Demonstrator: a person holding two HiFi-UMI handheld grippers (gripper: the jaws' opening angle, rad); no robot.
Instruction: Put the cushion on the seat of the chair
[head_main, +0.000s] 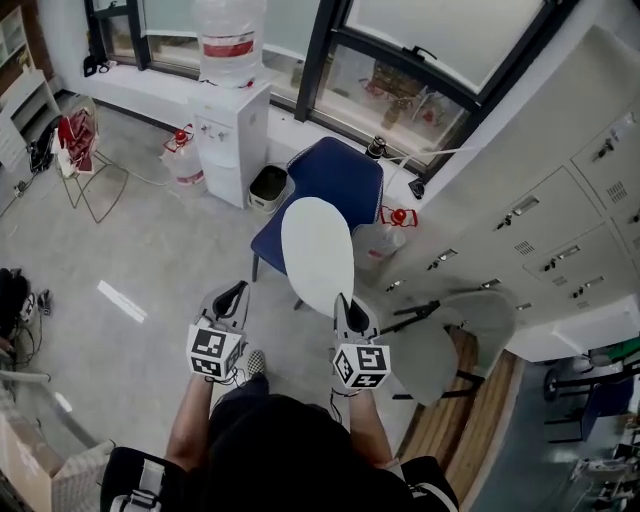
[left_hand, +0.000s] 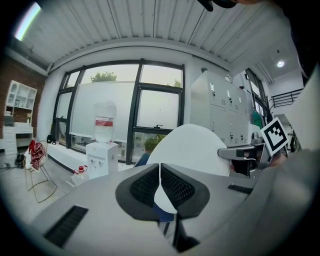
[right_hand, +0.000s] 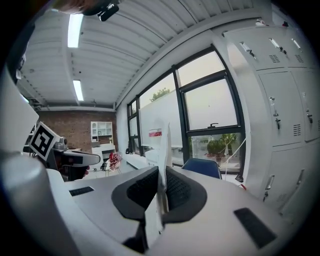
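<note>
A white oval cushion (head_main: 318, 252) hangs on edge in front of me, its thin rim (right_hand: 163, 150) pinched between the pads of my right gripper (head_main: 347, 306), which is shut on it. The left gripper view shows the cushion's broad face (left_hand: 197, 147) to the right. My left gripper (head_main: 231, 297) is beside the cushion, apart from it, with its jaws shut and nothing between them (left_hand: 160, 172). The blue chair (head_main: 335, 182) stands just beyond the cushion by the window, its seat bare. It also appears in the right gripper view as a blue chair (right_hand: 202, 167).
A white water dispenser (head_main: 232, 130) and a small bin (head_main: 268, 187) stand left of the chair. Water jugs (head_main: 185, 160) sit on the floor. Grey lockers (head_main: 560, 200) line the right side, a grey chair (head_main: 450, 340) before them. A wire rack (head_main: 80, 150) stands far left.
</note>
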